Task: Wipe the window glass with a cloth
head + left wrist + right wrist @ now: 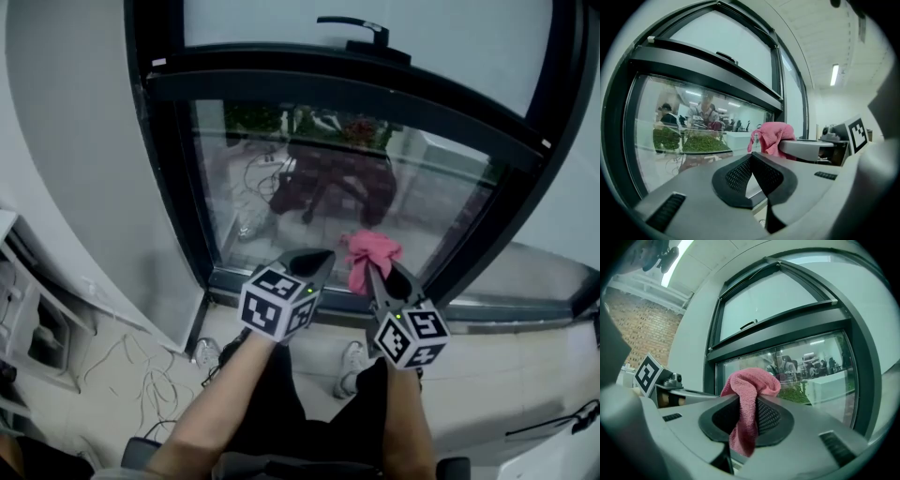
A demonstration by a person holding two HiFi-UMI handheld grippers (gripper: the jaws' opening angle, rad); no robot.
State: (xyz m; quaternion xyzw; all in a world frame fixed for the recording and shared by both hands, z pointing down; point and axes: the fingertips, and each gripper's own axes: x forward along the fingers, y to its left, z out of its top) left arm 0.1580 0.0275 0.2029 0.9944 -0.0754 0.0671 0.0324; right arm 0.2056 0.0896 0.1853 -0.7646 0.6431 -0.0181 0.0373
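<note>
We hold the pink cloth [749,389] pinched between the jaws of our right gripper [746,403]. Its bunched top rises past the fingertips and a tail hangs back between them. The window glass [281,178] stands just ahead of that gripper; we cannot tell whether cloth and glass touch. Just beside it, our left gripper [751,158] is clenched on nothing, jaw tips meeting.

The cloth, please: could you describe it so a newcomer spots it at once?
Find the window and its lower pane. In front of it, the right gripper is shut on the cloth. It is the only pink, soft thing; the left gripper beside it is empty.
</note>
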